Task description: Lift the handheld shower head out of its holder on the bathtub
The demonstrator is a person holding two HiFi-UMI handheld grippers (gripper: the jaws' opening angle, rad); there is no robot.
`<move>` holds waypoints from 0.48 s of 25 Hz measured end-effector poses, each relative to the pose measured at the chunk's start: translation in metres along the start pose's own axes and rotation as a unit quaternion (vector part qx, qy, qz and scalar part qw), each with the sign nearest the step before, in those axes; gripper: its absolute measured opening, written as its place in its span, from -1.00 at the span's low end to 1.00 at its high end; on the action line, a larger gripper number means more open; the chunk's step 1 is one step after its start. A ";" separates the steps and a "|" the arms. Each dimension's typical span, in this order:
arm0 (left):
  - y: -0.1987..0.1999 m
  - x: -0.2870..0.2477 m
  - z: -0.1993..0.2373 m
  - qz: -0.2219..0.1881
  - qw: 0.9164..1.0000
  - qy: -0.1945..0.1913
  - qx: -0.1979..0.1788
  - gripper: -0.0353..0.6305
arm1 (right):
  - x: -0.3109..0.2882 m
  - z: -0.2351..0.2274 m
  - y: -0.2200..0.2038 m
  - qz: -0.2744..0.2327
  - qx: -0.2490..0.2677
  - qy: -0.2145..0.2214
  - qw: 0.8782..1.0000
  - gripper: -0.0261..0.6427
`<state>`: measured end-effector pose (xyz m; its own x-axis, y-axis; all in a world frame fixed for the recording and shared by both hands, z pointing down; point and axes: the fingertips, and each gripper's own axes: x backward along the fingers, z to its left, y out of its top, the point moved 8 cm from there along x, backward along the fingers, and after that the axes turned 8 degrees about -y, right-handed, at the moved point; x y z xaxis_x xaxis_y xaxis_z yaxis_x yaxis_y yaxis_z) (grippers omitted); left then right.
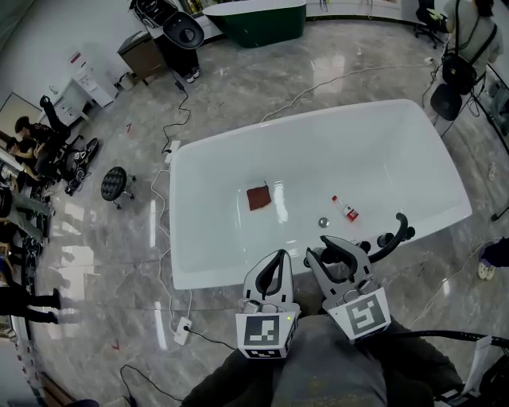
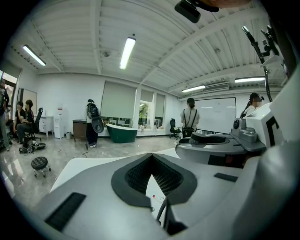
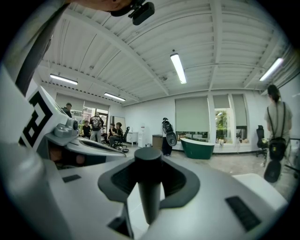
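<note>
A white bathtub [image 1: 208, 274] lies in front of me in the head view. The black handheld shower head [image 1: 400, 228] is over its near right rim. Its black handle [image 3: 149, 187] stands upright between the pads in the right gripper view. My right gripper [image 1: 334, 248] is at the near rim, shut on that handle. To its left, above the same rim, my left gripper [image 1: 277, 256] is shut and holds nothing. In the left gripper view its pads [image 2: 152, 176] meet, and the right gripper shows at the right. The holder is hidden.
In the tub lie a red cloth [image 1: 258, 196], a small bottle [image 1: 345, 209] and the drain [image 1: 323, 222]. A power strip [image 1: 182, 328] and cables lie on the floor at left. A black stool [image 1: 115, 183], a green tub [image 1: 258, 20] and several people are farther off.
</note>
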<state>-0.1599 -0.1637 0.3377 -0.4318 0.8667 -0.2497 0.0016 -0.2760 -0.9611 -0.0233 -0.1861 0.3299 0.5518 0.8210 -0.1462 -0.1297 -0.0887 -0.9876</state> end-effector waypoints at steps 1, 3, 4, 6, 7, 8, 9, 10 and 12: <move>0.000 0.000 -0.001 0.000 1.000 0.000 0.000 -0.88 | 0.001 -0.001 -0.001 0.001 0.001 0.000 1.000 -0.54; -0.001 -0.001 -0.003 0.000 1.000 -0.001 0.001 -0.88 | 0.002 -0.002 -0.001 0.001 0.002 0.000 1.000 -0.54; -0.001 -0.001 -0.003 -0.001 1.000 -0.001 0.000 -0.88 | 0.002 -0.003 -0.002 0.001 0.002 0.000 1.000 -0.54; -0.002 -0.001 -0.001 -0.002 1.000 -0.001 -0.002 -0.88 | 0.000 -0.003 -0.002 0.001 0.001 -0.001 1.000 -0.54; -0.002 -0.001 0.001 -0.002 1.000 -0.001 -0.002 -0.88 | -0.001 -0.002 -0.001 0.001 0.001 -0.001 1.000 -0.54; -0.001 -0.001 0.001 -0.002 1.000 -0.001 0.000 -0.88 | -0.002 -0.002 -0.001 0.002 0.002 -0.001 1.000 -0.54; 0.000 -0.001 0.002 -0.001 1.000 -0.001 0.002 -0.88 | -0.002 -0.002 0.000 0.002 0.003 -0.001 1.000 -0.54; 0.000 -0.001 0.001 -0.002 1.000 -0.001 0.003 -0.88 | -0.002 -0.002 0.001 0.002 0.004 -0.001 1.000 -0.54; -0.002 0.000 0.002 -0.003 1.000 -0.002 0.002 -0.88 | -0.002 0.000 0.000 0.000 0.006 0.000 1.000 -0.54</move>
<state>-0.1615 -0.1639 0.3394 -0.4350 0.8667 -0.2440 -0.0046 -0.2731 -0.9620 -0.0241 -0.1878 0.3300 0.5512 0.8214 -0.1465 -0.1405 -0.0817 -0.9867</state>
